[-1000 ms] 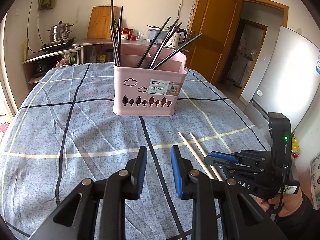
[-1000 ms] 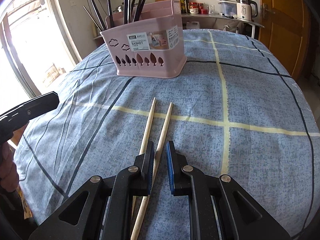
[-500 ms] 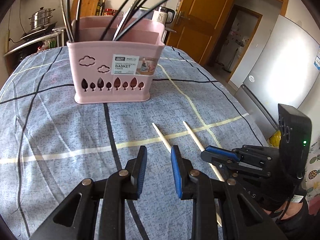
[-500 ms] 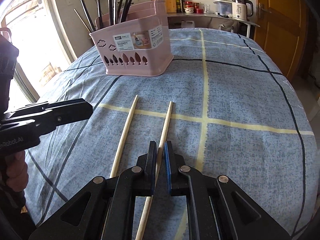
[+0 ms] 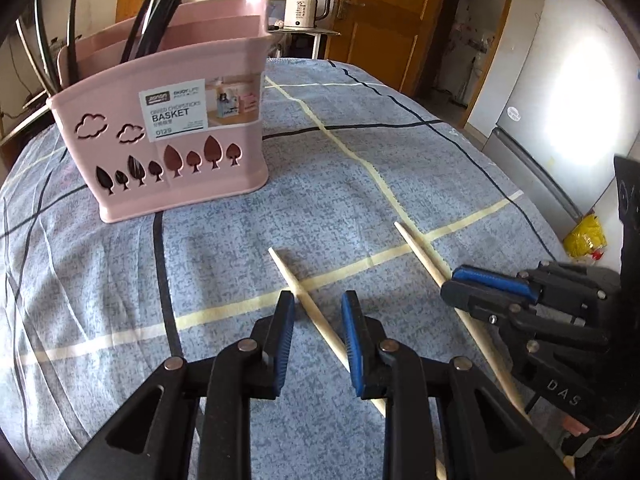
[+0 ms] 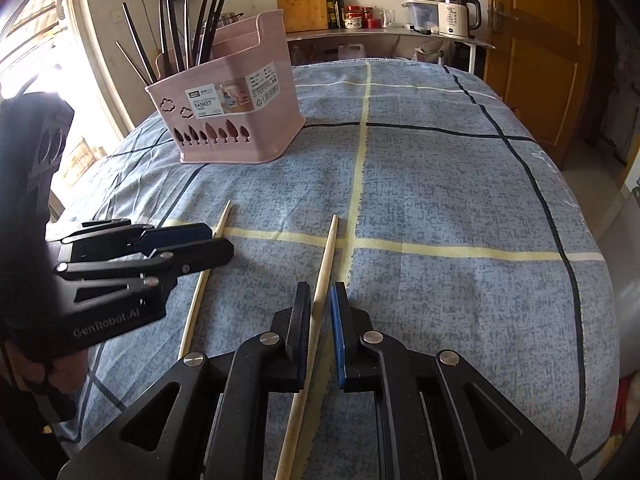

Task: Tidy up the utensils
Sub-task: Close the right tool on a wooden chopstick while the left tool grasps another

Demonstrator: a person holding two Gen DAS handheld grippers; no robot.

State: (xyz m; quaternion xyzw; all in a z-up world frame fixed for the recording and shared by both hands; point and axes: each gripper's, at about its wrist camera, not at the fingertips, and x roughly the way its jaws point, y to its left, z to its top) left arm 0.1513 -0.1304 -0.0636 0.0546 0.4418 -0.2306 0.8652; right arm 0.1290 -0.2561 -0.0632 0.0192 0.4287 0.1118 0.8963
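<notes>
Chopsticks, two, pale, wooden and tapered, lying well apart on a blue-grey tablecloth (image 5: 224,240) with dark and yellow stripes.

Left wrist view: first chopstick (image 5: 316,316) running from 11 o'clock to 5 o'clock, flat on the cloth, passing between the blue pads of the left gripper (image 5: 318,304). Jaws just been closing, yet still apart from the wood on both sides; nothing gripped. Second chopstick (image 5: 424,260) at 3 o'clock of the first, its near part hidden under the right gripper (image 5: 452,286), which enters from 3 o'clock. Pink plastic basket with tree and cloud cut-outs (image 5: 160,152) upright at 10 o'clock, away from both sticks. Thin black chopsticks (image 5: 148,20) leaning out of its top. White electric kettle (image 5: 306,8) at 12 o'clock, on a shelf beyond the table.

Right wrist view: second chopstick (image 6: 328,248) pointing towards 12 o'clock, straddled by the right gripper (image 6: 320,292). Jaws just been opening a little; stick close against the left finger, a sliver of cloth showing beside the right pad, so no clamp. First chopstick (image 6: 200,292) at 9 o'clock, partly covered by the left gripper (image 6: 220,242). Basket (image 6: 232,120) at 11 o'clock, black chopsticks (image 6: 200,32) fanning upward from it.
</notes>
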